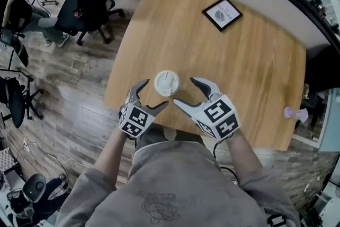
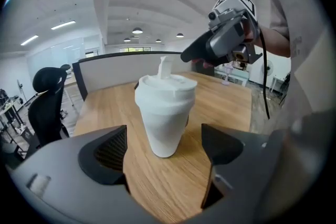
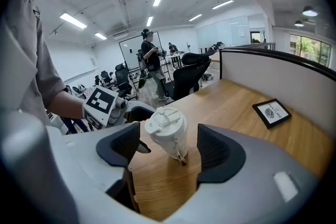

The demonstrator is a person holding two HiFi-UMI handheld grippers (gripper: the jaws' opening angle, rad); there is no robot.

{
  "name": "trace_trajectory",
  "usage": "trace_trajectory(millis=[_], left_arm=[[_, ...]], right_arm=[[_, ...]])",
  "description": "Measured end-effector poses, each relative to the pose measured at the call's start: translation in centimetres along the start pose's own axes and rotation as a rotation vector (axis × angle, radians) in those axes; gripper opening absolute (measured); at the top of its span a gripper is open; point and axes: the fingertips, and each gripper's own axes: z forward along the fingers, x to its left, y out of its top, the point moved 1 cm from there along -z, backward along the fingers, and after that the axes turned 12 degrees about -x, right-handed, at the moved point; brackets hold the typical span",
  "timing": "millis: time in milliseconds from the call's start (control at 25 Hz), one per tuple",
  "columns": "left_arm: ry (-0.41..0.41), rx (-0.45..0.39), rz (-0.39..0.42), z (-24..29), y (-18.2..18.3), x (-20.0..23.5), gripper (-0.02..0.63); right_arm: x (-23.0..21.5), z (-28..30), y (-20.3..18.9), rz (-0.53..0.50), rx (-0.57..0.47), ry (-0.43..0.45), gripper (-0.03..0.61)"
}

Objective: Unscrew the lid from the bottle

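A white bottle (image 1: 167, 83) with a white lid (image 3: 164, 119) stands upright near the front edge of the wooden table (image 1: 255, 72). My left gripper (image 1: 154, 94) is just left of it and open, its pads clear of the bottle (image 2: 165, 113). My right gripper (image 1: 185, 92) is just right of it and also open, with the bottle (image 3: 168, 136) ahead of its jaws and untouched. Each gripper shows in the other's view: the right gripper (image 2: 210, 50) beyond the bottle, the left gripper (image 3: 113, 107) behind it.
A black-framed picture (image 1: 222, 13) lies flat at the table's far side, by a dark partition. Black office chairs (image 1: 87, 5) stand on the floor to the left. A small pink object (image 1: 295, 112) sits past the table's right edge.
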Motion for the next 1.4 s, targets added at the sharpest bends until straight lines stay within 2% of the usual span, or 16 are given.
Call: trace_trajectory(millis=[240, 520, 680, 1000, 1200, 1400], left_arm=[[-0.153, 0.026, 0.047, 2.7, -2.1, 0.8, 0.460], [-0.331, 0.000, 0.127, 5.0, -3.0, 0.3, 0.465], [-0.404, -0.003, 0.166, 5.8, -3.5, -0.3, 0.465], [-0.479, -0.035, 0.168, 6.8, -3.6, -1.1, 0.446], [-0.452, -0.055, 0.162, 7.7, -3.1, -1.1, 0.382], [-0.446, -0.048, 0.166, 7.8, -3.2, -1.1, 0.373]], right_arm=[[0.5, 1.9, -0.3, 0.019, 0.029, -0.070, 0.353], [0.9, 4.4, -0.3, 0.040, 0.062, -0.121, 0.396], [0.5, 5.5, -0.3, 0.054, 0.076, -0.173, 0.400], [-0.3, 7.0, -1.3, 0.142, 0.091, -0.251, 0.400], [-0.4, 7.1, -1.5, 0.158, 0.093, -0.272, 0.400], [-0.5, 7.1, -1.6, 0.150, 0.103, -0.256, 0.400]])
